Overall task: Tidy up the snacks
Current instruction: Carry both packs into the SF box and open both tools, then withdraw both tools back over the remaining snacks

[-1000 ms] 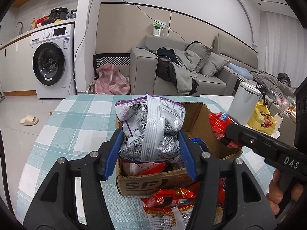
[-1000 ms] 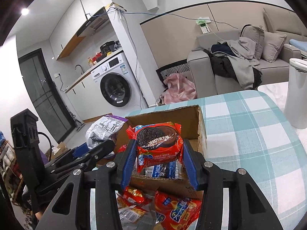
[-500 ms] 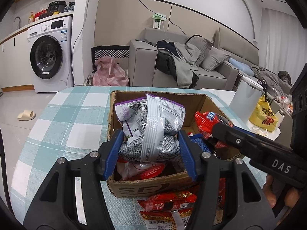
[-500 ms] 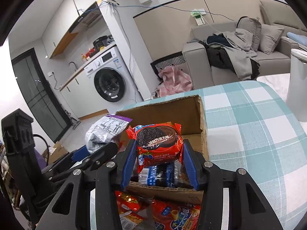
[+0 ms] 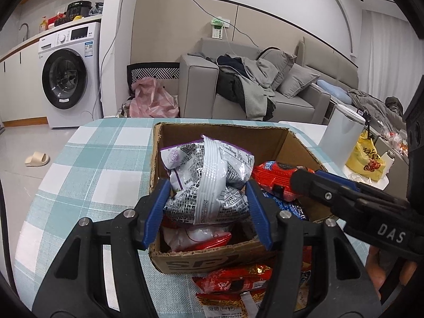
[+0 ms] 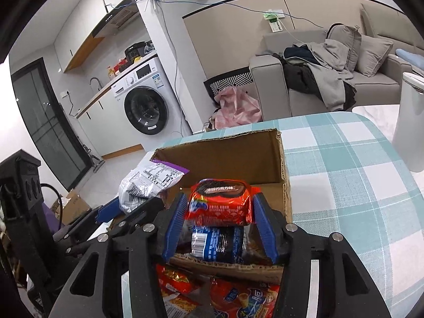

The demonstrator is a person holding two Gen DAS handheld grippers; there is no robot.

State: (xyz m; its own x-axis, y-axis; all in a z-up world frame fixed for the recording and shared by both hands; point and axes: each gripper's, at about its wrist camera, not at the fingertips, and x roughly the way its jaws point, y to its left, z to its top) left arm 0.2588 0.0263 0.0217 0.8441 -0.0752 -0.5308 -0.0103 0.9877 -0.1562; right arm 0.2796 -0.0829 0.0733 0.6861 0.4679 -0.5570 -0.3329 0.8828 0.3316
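Left wrist: left gripper (image 5: 208, 198) clamping silver bag (image 5: 209, 177) over box (image 5: 201, 258) holding packets; right gripper (image 6: 218, 220) clamping red cookie pack (image 6: 221, 204) there. Both sinking lower into box than before.

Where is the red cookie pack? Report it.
Right wrist view: the red cookie pack is clamped in the right tool, above the cardboard box.

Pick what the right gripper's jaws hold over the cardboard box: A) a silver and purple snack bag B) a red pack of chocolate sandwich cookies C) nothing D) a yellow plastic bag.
B: in the right wrist view the right gripper is closed on the red cookie pack above the cardboard box.
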